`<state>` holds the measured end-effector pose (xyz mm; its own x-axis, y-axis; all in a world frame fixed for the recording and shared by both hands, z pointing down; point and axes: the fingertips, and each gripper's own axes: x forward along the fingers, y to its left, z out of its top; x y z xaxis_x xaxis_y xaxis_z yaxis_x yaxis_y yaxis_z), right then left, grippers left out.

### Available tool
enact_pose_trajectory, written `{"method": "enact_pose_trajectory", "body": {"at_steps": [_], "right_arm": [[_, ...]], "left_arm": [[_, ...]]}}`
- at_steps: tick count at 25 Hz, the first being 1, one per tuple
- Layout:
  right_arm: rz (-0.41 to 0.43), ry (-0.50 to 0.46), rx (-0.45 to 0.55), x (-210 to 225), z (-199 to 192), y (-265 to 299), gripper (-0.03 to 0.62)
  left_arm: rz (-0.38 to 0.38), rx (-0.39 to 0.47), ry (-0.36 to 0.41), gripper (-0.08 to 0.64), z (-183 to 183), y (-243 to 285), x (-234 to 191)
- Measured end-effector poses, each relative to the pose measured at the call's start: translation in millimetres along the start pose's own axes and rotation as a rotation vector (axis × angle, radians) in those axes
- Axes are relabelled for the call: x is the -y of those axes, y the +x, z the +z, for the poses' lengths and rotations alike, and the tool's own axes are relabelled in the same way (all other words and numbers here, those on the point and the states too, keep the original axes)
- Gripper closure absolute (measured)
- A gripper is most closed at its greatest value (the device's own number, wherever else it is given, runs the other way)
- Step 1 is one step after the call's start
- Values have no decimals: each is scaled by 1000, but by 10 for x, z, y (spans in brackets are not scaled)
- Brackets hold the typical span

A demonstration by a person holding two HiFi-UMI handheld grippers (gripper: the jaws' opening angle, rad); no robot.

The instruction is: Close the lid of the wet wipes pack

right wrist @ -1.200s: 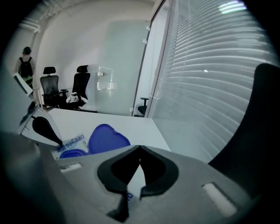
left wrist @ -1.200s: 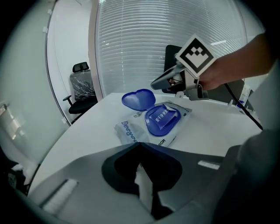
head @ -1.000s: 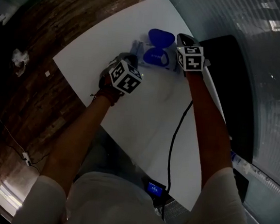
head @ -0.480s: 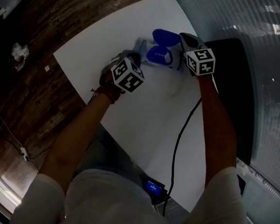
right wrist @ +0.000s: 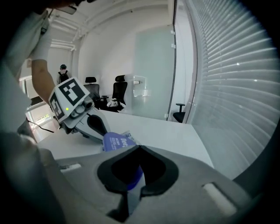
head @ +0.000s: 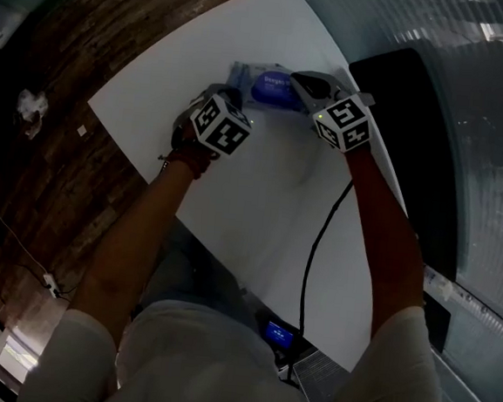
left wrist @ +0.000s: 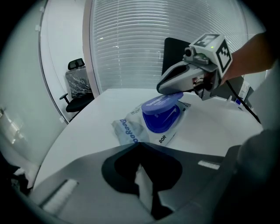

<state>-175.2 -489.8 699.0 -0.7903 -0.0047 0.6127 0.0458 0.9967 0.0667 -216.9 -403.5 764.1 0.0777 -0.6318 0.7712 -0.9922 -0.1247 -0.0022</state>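
- Left gripper view shows the wet wipes pack (left wrist: 130,131) best. It's a pale, soft pouch with blue lettering, laid flat on the white table (left wrist: 87,129) with a blue oval lid (left wrist: 160,105) on top.
- The lid is seen folded low over its blue base (left wrist: 162,122) but not flat. A wedge of gap is left on the near side, so it's judged nearly shut and not clicked yet.
- The step in hand looks like the push-down itself. The right gripper (left wrist: 168,89) is laid on top of the lid, coming in from about 2 o'clock of the pack. Its jaws are brought together and nothing is pinched between them, only blue lid seen underneath.
- The left gripper (left wrist: 140,146) is parked at the pack's 6 o'clock edge, jaws also closed up with nothing caught in them. Whether the pouch is actually being pinned by it can't be told.
- From the head view, the pack is placed toward the 12 o'clock end of the table, with the left gripper at roughly 7 o'clock of it and the right at 4 o'clock.
- What's probably needed next is a firm press straight down on the lid's free edge until it seats. The pouch looks squishy, so some sliding or sagging could be expected unless it's steadied from the near side.
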Motion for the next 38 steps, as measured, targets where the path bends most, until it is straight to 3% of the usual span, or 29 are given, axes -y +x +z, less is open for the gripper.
{"method": "enact_pose_trajectory", "body": {"at_steps": [8,25,31,38], "right_arm": [[14,-79,-74,-504,-140,53,592],[-79,-86,-109,-498,-289,198,592],[-153,-10,-23,-518,-10,-27,592],[-247,126,123,-696,374,-600,592]], "left_arm": [[14,-13,0,557,-7,-11,-11],[53,-2,42,557,-1,-6,-37],[76,127,10,558,233,-288,-32],[30,249,6,558,623,-783,247]]}}
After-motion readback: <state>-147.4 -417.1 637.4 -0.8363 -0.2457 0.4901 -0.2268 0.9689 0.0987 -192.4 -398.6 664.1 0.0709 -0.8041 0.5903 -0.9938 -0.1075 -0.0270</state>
